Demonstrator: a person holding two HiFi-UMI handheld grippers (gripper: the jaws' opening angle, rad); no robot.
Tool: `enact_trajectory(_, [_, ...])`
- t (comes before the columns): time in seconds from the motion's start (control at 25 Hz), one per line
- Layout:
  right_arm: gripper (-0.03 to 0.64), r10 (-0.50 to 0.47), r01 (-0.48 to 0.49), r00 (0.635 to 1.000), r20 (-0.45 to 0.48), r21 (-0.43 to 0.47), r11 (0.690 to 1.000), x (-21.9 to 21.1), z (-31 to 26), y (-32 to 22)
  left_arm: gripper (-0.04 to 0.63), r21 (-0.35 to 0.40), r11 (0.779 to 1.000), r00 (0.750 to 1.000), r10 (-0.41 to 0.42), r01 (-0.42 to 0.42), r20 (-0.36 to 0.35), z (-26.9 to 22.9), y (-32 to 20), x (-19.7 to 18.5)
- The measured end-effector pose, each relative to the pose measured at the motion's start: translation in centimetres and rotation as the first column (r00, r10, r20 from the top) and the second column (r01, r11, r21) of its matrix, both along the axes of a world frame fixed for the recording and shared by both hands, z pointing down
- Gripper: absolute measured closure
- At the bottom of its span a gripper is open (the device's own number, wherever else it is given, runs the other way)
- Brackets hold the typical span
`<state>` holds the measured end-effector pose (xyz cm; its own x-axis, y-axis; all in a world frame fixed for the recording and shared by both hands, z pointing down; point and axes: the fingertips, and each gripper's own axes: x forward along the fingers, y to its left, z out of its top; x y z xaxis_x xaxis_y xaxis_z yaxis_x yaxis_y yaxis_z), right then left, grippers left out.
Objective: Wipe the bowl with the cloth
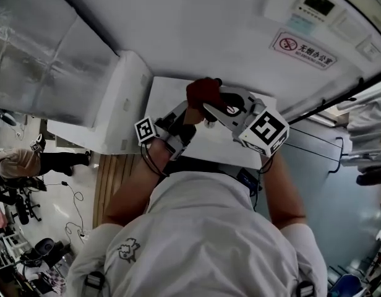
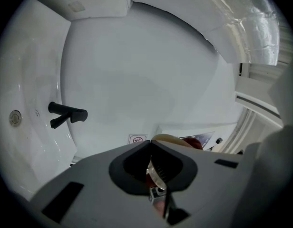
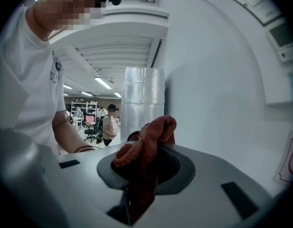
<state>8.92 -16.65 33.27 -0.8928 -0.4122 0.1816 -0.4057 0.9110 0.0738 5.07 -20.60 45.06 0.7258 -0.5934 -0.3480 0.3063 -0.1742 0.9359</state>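
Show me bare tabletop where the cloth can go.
Free: left strip of the white tabletop, between the white unit and the left hand-held gripper. Crowded: the middle, where the right hand-held gripper holds the cloth beside the left one.

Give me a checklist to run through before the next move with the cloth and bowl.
1. Cloth clamped in right tongs: ok.
2. Left tongs closed on what looks like the bowl rim: ok.
3. Enough cloth bunched past the right tongs to wipe with: ok.
4. Cloth touching the bowl: cannot tell.
5. Bowl's inside turned toward the cloth: cannot tell.
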Motion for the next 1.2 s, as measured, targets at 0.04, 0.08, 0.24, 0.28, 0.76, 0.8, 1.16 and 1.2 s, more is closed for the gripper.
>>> enact_trajectory(0.04, [0.528, 0.0, 0.0, 1.0, 0.023, -0.018, 1.0, 0.6, 0.0, -0.6, 0.577, 0.008, 1.0, 1.0, 0.003, -0.003, -0.009, -0.2, 0.2, 0.3])
enact_trajectory(0.08, [0.528, 0.004, -0.003, 0.999, 0.043, -0.037, 0.999, 1.1, 0.0, -1.2, 0.577, 0.018, 1.0, 1.0, 0.008, -0.007, -0.017, -0.6, 0.2, 0.6])
enact_trajectory(0.24, [0.528, 0.021, -0.011, 0.995, 0.099, -0.102, 0.995, 2.8, 0.2, -3.3, 0.577, 0.064, 0.998, 0.998, 0.031, -0.028, -0.05, -2.8, 0.7, 1.7])
enact_trajectory(0.28, [0.528, 0.025, -0.013, 0.994, 0.106, -0.116, 0.993, 3.1, 0.3, -3.6, 0.577, 0.076, 0.997, 0.998, 0.039, -0.034, -0.059, -3.4, 0.8, 2.0])
enact_trajectory(0.76, [0.528, -0.027, 0.052, 0.993, 0.118, -0.206, 0.977, 2.6, 3.3, -2.4, 0.577, 0.14, 0.99, 0.996, -0.01, 0.023, -0.094, -8.8, -1.3, 2.3])
enact_trajectory(0.8, [0.528, -0.035, 0.059, 0.993, 0.115, -0.214, 0.975, 2.3, 3.6, -2.1, 0.577, 0.14, 0.989, 0.996, -0.028, 0.04, -0.086, -9.0, -1.7, 2.1])
enact_trajectory(1.16, [0.528, -0.135, 0.165, 0.979, 0.154, -0.201, 0.966, -0.8, 3.2, 1.8, 0.575, 0.105, 0.967, 0.961, -0.244, 0.231, 0.131, -7.2, -5.2, -0.2])
enact_trajectory(1.2, [0.528, -0.145, 0.173, 0.977, 0.155, -0.19, 0.966, -1.1, 2.8, 2.2, 0.575, 0.1, 0.965, 0.955, -0.255, 0.242, 0.148, -6.8, -5.2, -0.4])
